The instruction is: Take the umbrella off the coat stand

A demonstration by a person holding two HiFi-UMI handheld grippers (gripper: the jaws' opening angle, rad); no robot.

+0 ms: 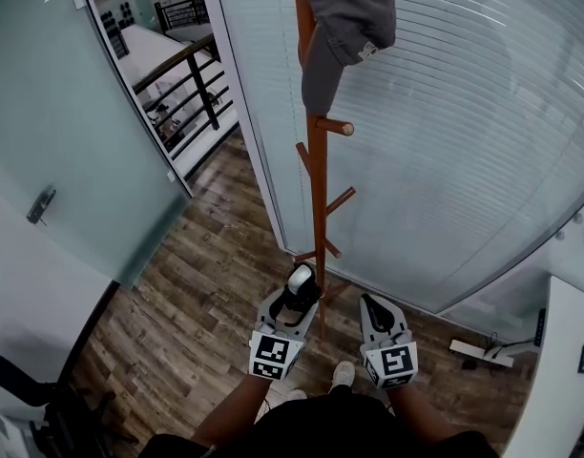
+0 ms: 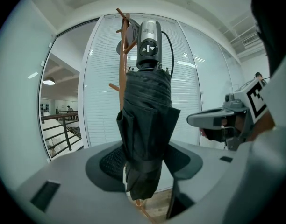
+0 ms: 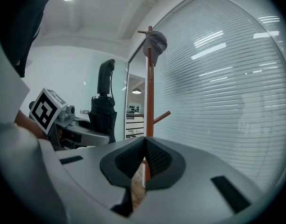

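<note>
A folded black umbrella (image 2: 145, 134) stands upright between my left gripper's (image 2: 145, 164) pads, which press on its wrapped canopy; its grey handle (image 2: 149, 43) points up. In the head view the umbrella (image 1: 300, 281) sits in the left gripper (image 1: 294, 303), low and just in front of the brown wooden coat stand (image 1: 317, 179). The right gripper (image 1: 373, 305) hangs beside it on the right. Its pads meet with nothing between them in the right gripper view (image 3: 144, 160), which also shows the umbrella (image 3: 103, 115) at left and the stand (image 3: 149, 101) straight ahead.
A grey cap (image 1: 344, 17) hangs at the top of the stand. Behind the stand runs a glass wall with blinds (image 1: 445, 141). A frosted glass door (image 1: 53, 132) stands at left, a black railing (image 1: 192, 74) beyond it. A white desk corner (image 1: 559, 370) is at bottom right over the wooden floor (image 1: 197, 294).
</note>
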